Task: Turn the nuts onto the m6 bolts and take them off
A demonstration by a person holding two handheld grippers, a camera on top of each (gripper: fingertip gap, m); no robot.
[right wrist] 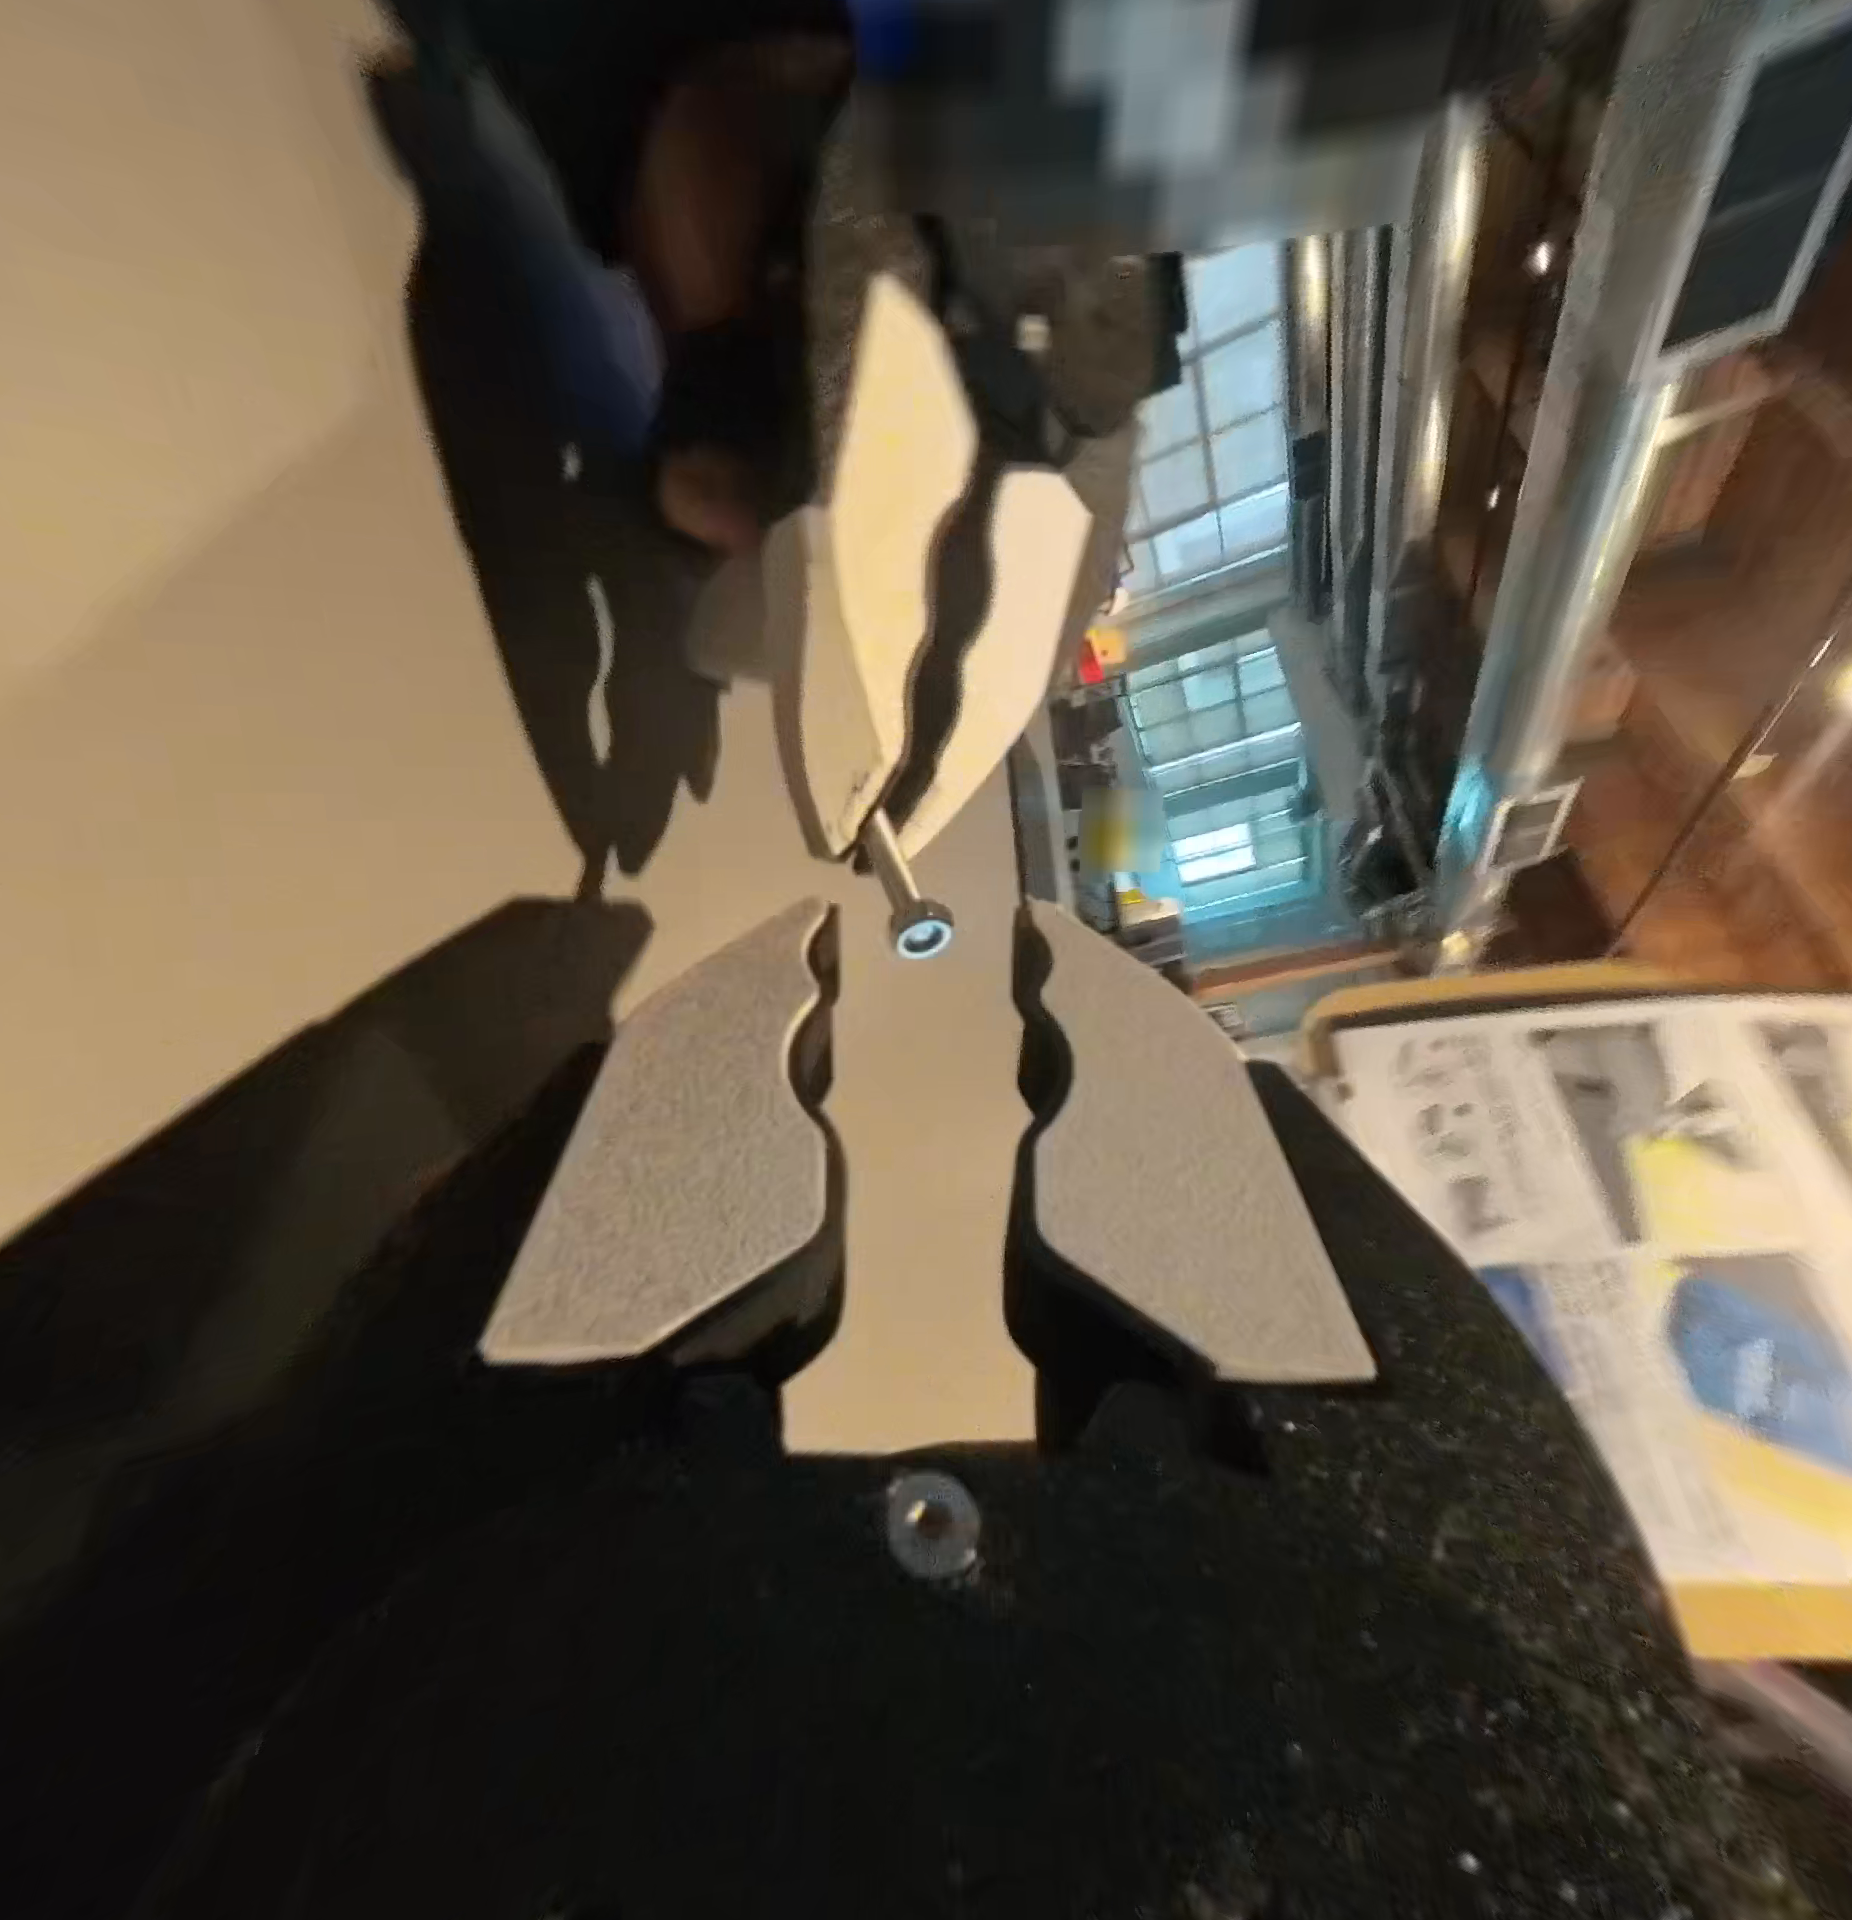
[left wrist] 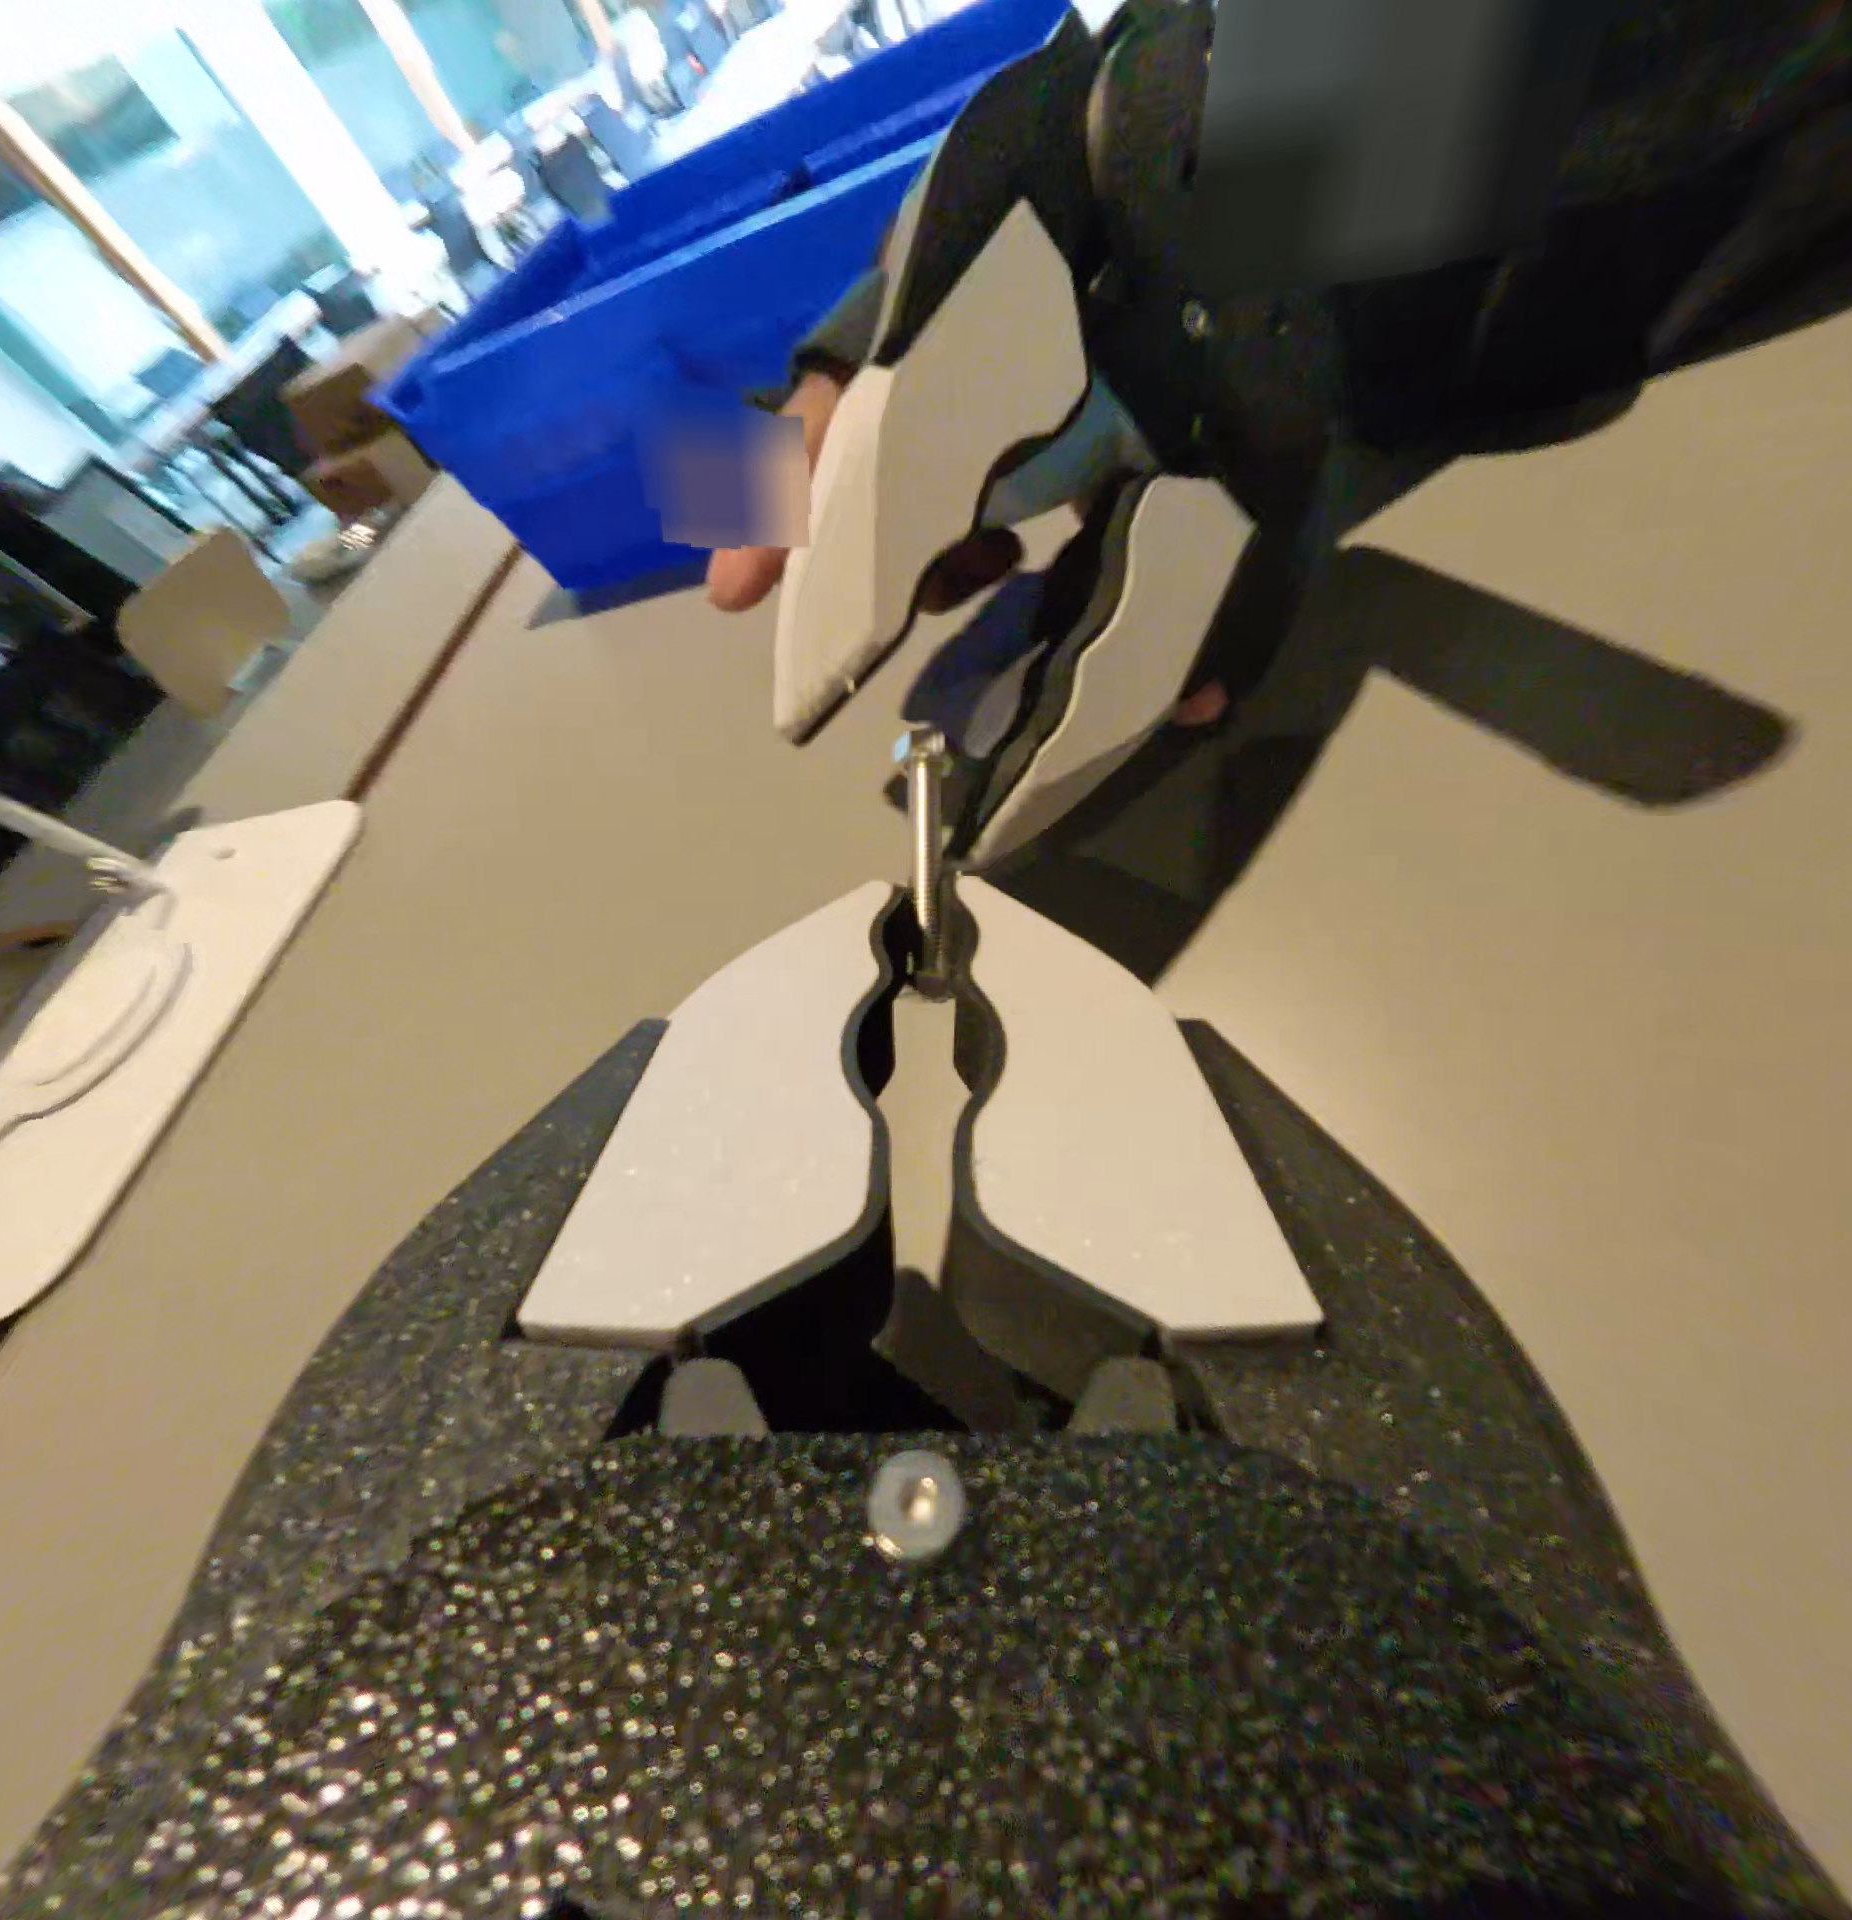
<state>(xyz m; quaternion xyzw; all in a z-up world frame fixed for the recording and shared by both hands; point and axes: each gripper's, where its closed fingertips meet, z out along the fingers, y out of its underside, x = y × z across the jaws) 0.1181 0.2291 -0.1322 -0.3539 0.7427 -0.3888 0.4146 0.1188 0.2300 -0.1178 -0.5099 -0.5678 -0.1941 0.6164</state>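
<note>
Left wrist view: our left gripper is pinched on the lower end of the bolt, which sticks up and away from the fingertips. A nut sits at the far tip of the bolt. The right gripper hangs over it from above, fingers spread, one tip on each side of the nut and not visibly touching. Tan table below, blue bin at the back, white flat plate off to the left.

Right wrist view: our right gripper is spread wide and holds nothing. The bolt points toward us out of the left gripper, which is clamped on it. The nut end lies between our fingertips, nearer the right one, with a clear gap on both sides. Printed sheets on a wooden board lie at the right. The frame is motion-blurred.

Step, as we read it: regripping the nut between turns. We can't tell from this whether it's going on or coming off. Next move: centre the nut between the fingertips, close on its flats, then rotate about the bolt axis while the left keeps the bolt fixed. Risk: an off-centre close cocks the nut or shoves the bolt sideways.
</note>
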